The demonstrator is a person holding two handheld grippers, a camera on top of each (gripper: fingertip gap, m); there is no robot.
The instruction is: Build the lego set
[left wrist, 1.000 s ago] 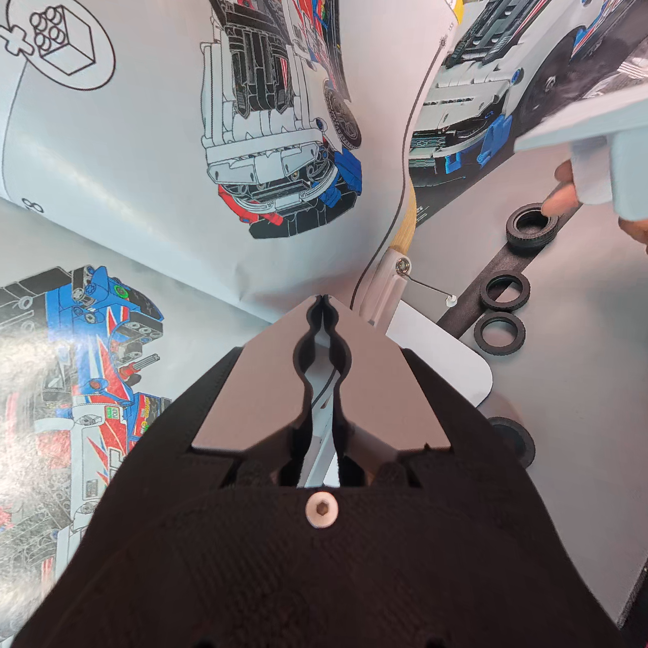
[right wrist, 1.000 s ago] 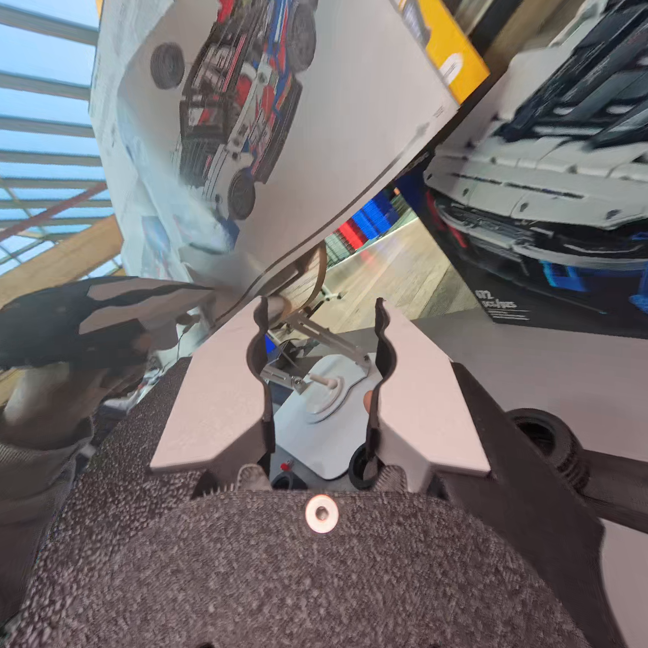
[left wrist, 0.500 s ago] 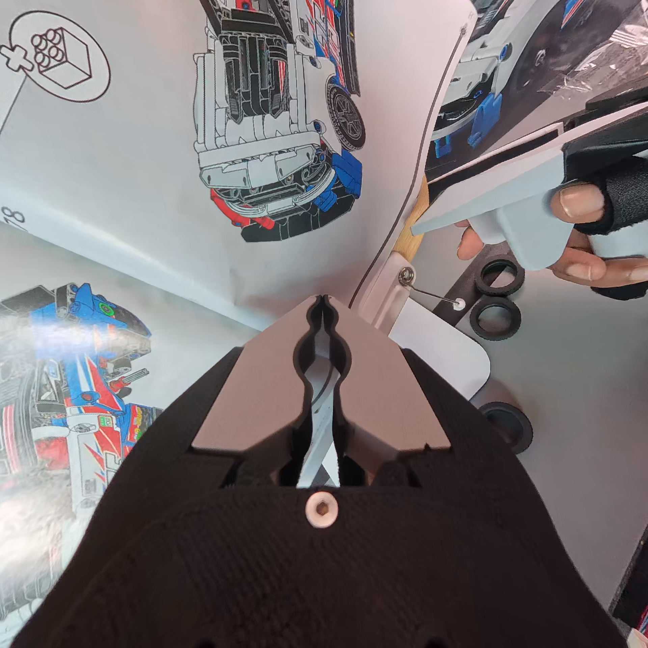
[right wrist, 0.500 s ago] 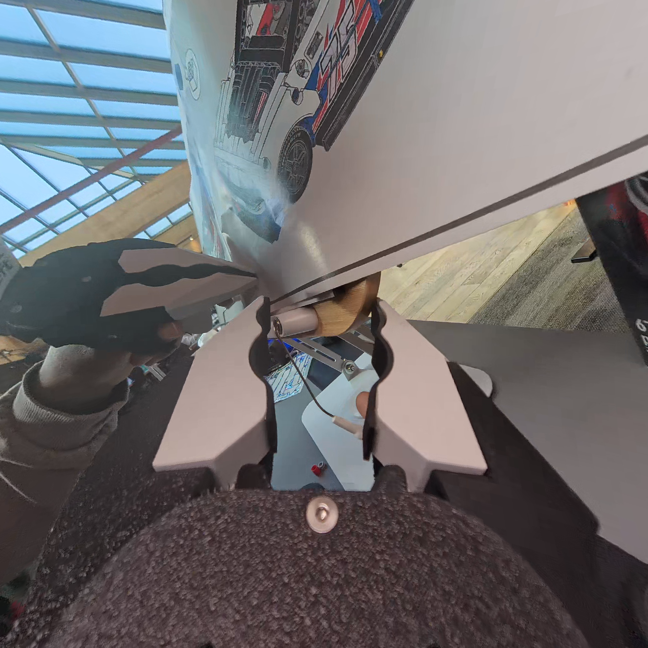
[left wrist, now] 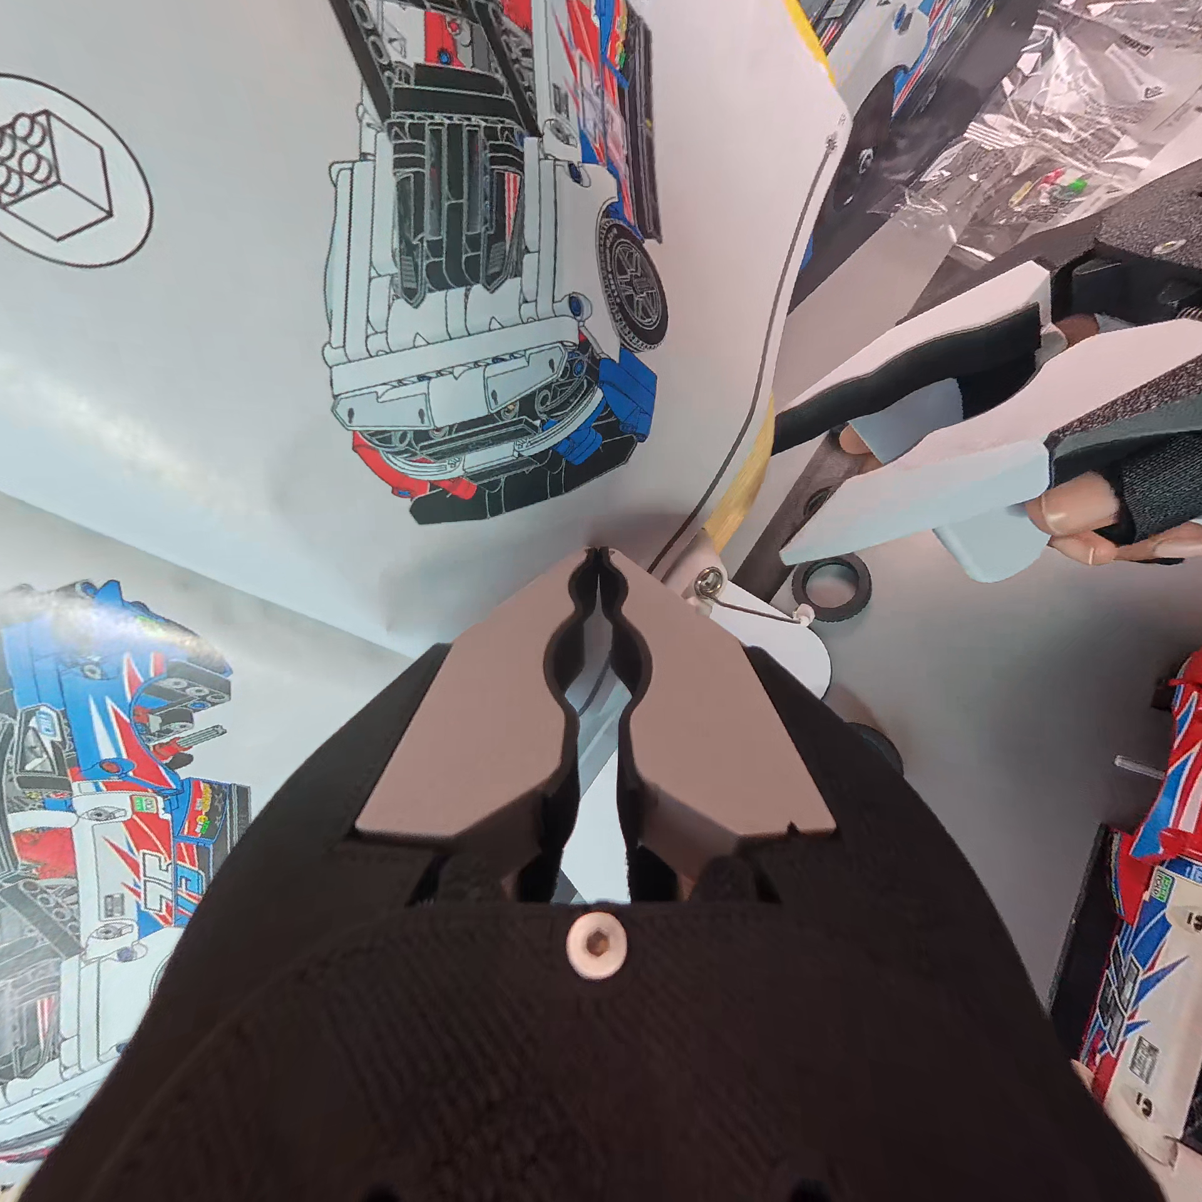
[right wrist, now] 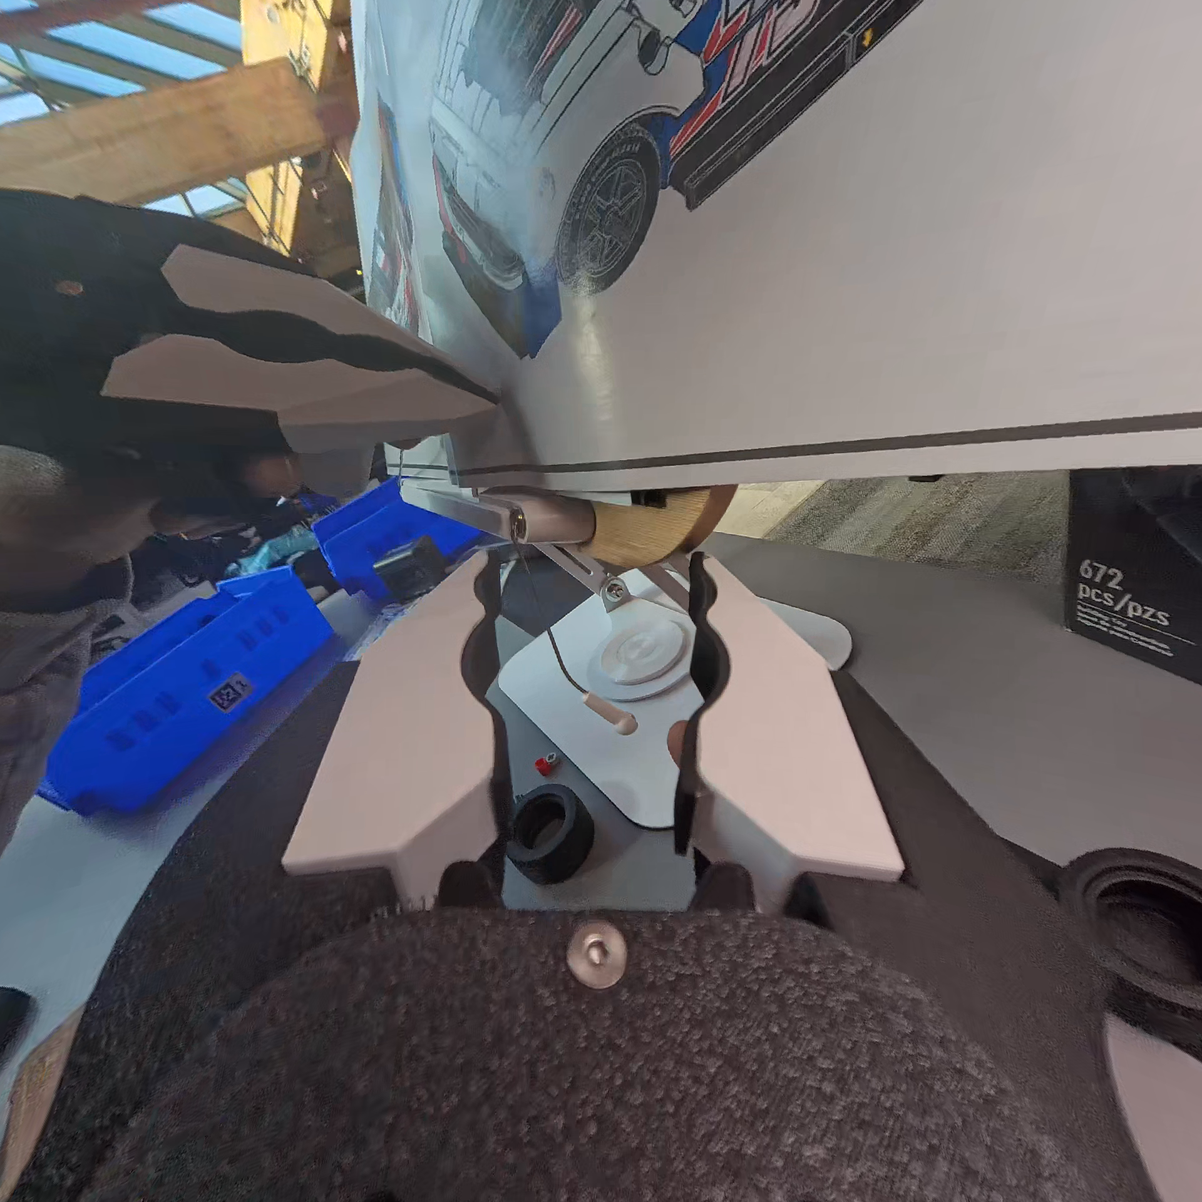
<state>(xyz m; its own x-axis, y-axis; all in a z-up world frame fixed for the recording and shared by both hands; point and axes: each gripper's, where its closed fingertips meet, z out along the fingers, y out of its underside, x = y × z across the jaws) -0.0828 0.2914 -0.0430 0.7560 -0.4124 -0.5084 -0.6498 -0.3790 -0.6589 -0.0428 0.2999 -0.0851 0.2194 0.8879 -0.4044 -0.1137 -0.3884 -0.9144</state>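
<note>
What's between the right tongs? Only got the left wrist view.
Observer: Nothing gripped. Right tongs are open, aimed under the booklet at its stand's white base.
Operator: Loose parts there?
Observer: A black tyre and a small red piece on the table beside the base.
Operator: Further left?
Observer: Blue bins beyond the left tongs.

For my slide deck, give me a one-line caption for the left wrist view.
Left gripper pinching the instruction booklet page while the open right gripper approaches.
</note>
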